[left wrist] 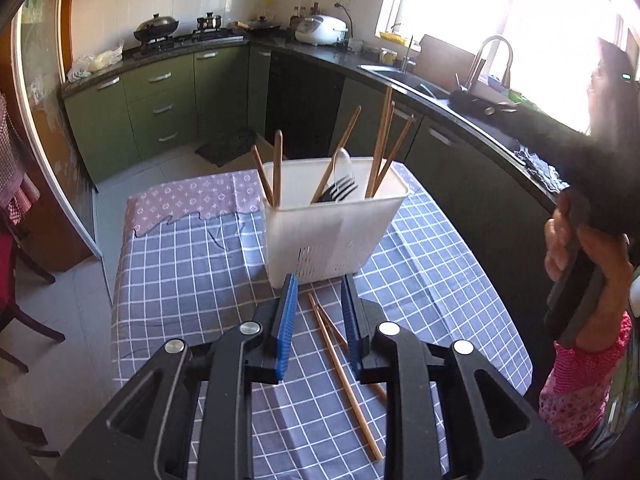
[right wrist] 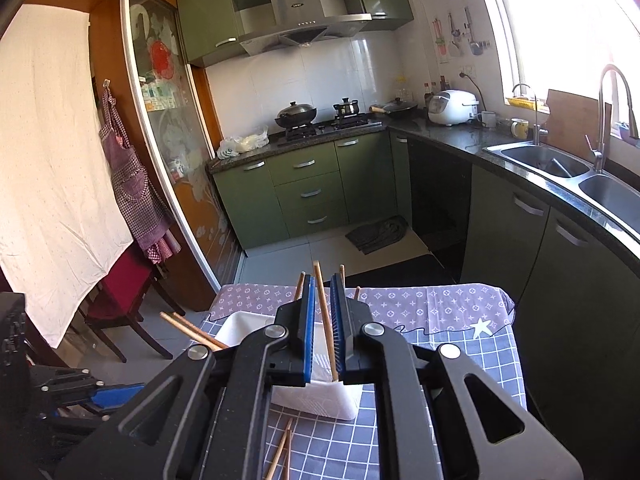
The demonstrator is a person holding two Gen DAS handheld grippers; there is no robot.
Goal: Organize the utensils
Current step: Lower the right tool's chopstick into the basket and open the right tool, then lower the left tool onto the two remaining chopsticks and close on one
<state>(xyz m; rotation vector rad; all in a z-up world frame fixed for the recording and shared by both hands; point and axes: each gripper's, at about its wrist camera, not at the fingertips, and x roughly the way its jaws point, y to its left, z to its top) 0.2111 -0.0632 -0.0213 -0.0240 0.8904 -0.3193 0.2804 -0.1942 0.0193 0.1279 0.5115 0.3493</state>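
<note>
chopsticks (left wrist: 343, 376) before caddy (left wrist: 334, 232) (on table (left wrist: 180, 272))

We can read no word or number anywhere: the small dark badge on the stainless steel range hood (right wrist: 297, 6) is too blurred (a brand mark, presumably), and the lilac monogram-patterned cloth (left wrist: 208, 196) carries only ornamental motifs.

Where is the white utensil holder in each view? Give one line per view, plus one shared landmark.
Left wrist: white utensil holder at centre, beyond the open left gripper.
Right wrist: low centre, largely behind the right gripper.
Shared landmark: rice cooker on the counter.
</note>
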